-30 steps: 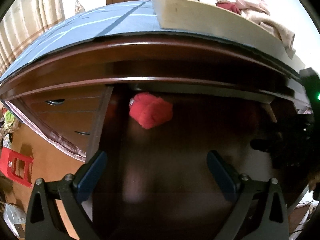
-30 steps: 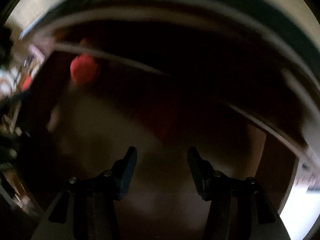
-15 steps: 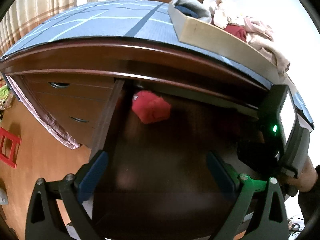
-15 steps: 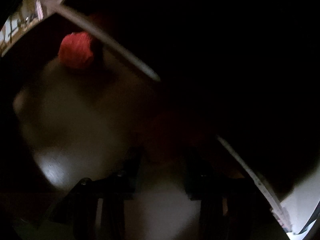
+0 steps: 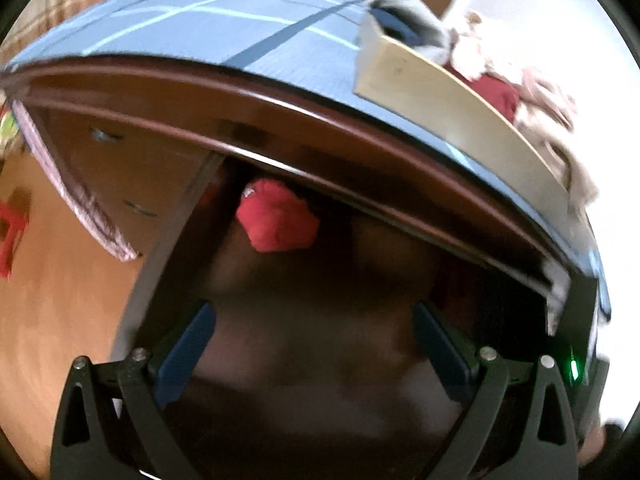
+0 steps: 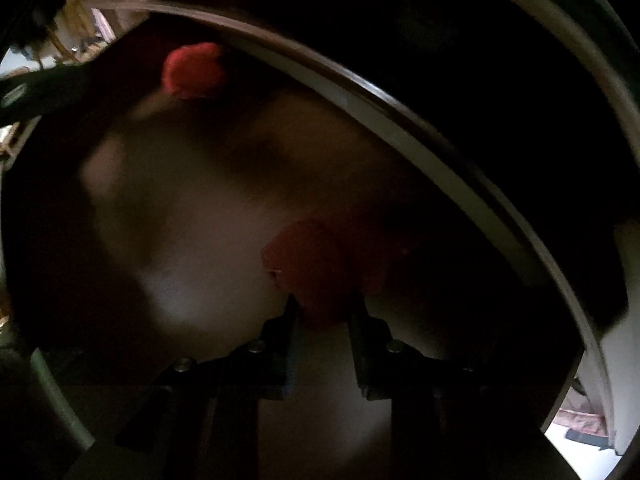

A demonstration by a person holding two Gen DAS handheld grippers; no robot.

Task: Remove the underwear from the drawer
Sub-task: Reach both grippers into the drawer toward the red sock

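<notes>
The dark wooden drawer (image 5: 168, 248) stands open under the dresser top. A bright red rolled underwear (image 5: 276, 220) lies at its far left, and it also shows in the right wrist view as the red underwear roll (image 6: 192, 70). My left gripper (image 5: 314, 344) hovers open over the drawer floor with nothing between its fingers. My right gripper (image 6: 324, 308) is deep in the dim drawer, its jaws closing on a second, darker red underwear (image 6: 320, 264) that fills the gap between the fingertips. Its body with a green light (image 5: 574, 368) shows at the right of the left wrist view.
The dresser top carries a blue patterned cloth (image 5: 200, 16) and a tan tray (image 5: 452, 92) heaped with clothes. Shut drawers with metal handles (image 5: 138, 208) sit left of the open one. The dresser's front edge (image 6: 400, 136) overhangs the drawer. Orange floor lies at the left.
My right gripper sank into the drawer and its jaws narrowed around the darker red underwear. The left wrist view rolled, while the left gripper stayed open over the drawer.
</notes>
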